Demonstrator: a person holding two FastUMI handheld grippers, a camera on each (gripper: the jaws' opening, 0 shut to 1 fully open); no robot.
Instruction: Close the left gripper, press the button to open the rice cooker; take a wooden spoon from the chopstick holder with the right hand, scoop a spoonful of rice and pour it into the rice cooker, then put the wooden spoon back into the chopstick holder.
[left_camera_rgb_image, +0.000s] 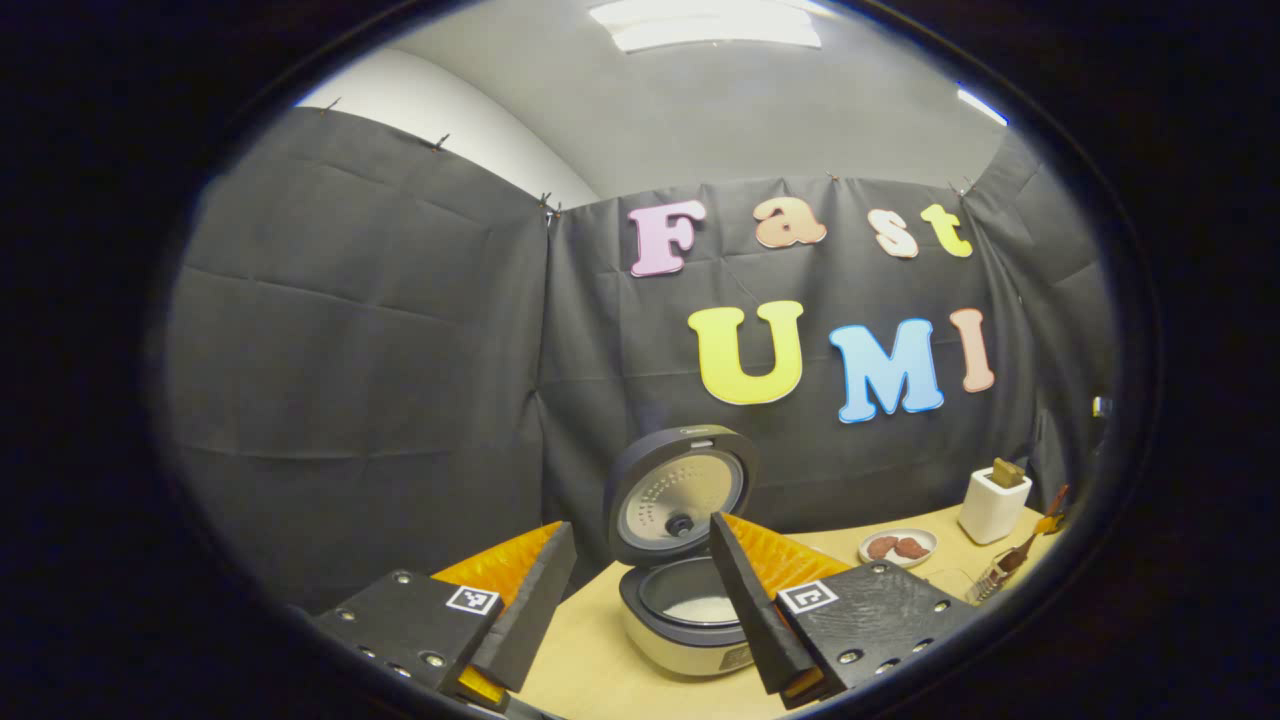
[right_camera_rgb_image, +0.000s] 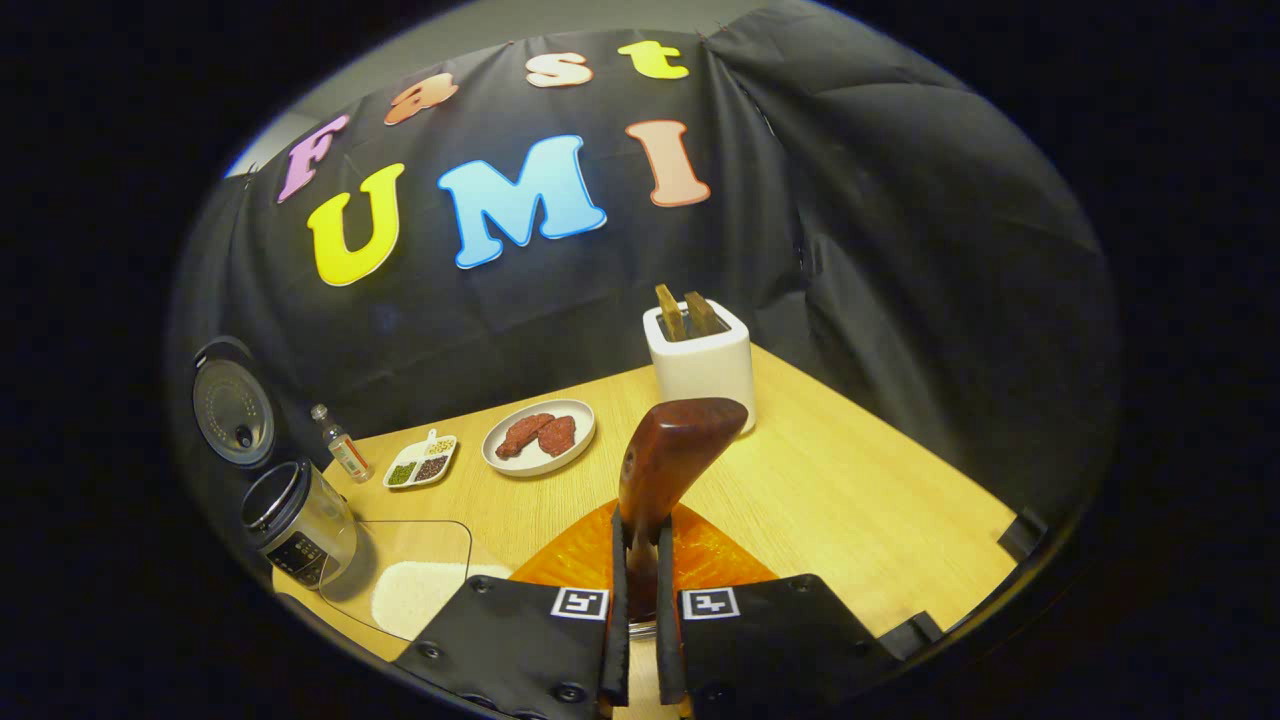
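- Two tools were in use. The left tool (left_camera_rgb_image: 640, 610) stood wide open, with nothing between its fingers, and pointed at the rice cooker (left_camera_rgb_image: 685, 610).
- The rice cooker sat on the desk (left_camera_rgb_image: 600, 670) with its lid (left_camera_rgb_image: 680, 492) raised upright at the far side. White rice lay in the bottom of the inner pot. The opening step is judged complete.
- The right tool (right_camera_rgb_image: 640, 610) was clamped shut on the handle of the wooden spoon (right_camera_rgb_image: 668, 465). The spoon's long axis ran up and away from the fingers, leaning slightly right, with the bowl at the far end. Whether the bowl carried rice could not be told.
- In the right gripper view, the rice cooker (right_camera_rgb_image: 290, 520) stood at the far left edge of the desk (right_camera_rgb_image: 850, 500), well apart from the spoon. A clear tray (right_camera_rgb_image: 400, 570) holding a patch of white rice (right_camera_rgb_image: 420, 595) lay between them, just left of the tool.
- The chopstick holder could not be identified with certainty.
- Judgement: the coming move depends on a leftward reach, first to the rice tray, then on to the open pot.
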